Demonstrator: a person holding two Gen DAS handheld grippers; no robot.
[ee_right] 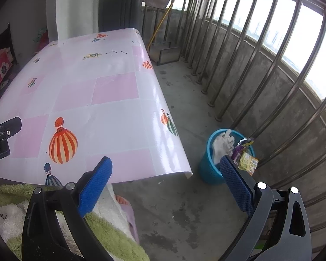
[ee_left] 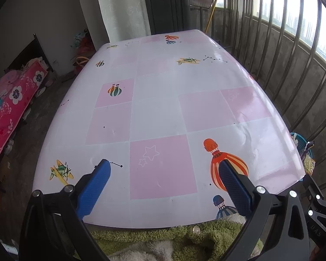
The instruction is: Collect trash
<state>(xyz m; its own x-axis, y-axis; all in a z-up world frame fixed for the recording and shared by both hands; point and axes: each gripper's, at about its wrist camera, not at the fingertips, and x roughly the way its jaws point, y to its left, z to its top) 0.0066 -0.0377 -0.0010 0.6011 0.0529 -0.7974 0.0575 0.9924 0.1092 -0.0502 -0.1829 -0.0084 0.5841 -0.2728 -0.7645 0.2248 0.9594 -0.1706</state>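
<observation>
Both claws are being held wide apart and empty at the near edge of the desk (ee_left: 163, 108). The left claw (ee_left: 164, 169) is being pointed along the desk top; the right claw (ee_right: 166, 167) is being pointed past the desk's right corner toward the floor (ee_right: 180, 206).

The trash is being kept in a blue bin (ee_right: 208, 169) standing on the floor just beside the railing (ee_right: 239, 69), well apart from the desk. A crumpled white piece (ee_right: 222, 144), a purple wrapper (ee_right: 242, 146) and a yellow packet (ee_right: 248, 163) are being carried at its mouth, the yellow packet hanging over the rim.

No loose trash is being shown on the desk in either view, so the collecting is being judged as nearly or wholly finished. For the step in hand to be done well, the desk top and floor are best scanned once more, and the overhanging packet is best pushed down inside the rim, since it is judged likely to slip out.

The desk is being covered by a glossy sheet of pink and white squares printed with balloons and small planes; glare is being thrown across its right half. A green fleece garment (ee_left: 184, 239) is being worn by the person below the claws. A bed with a pink flowered cover (ee_left: 13, 113) is being seen at the left, a pale curtain (ee_left: 121, 8) beyond the desk, and bare concrete below.
</observation>
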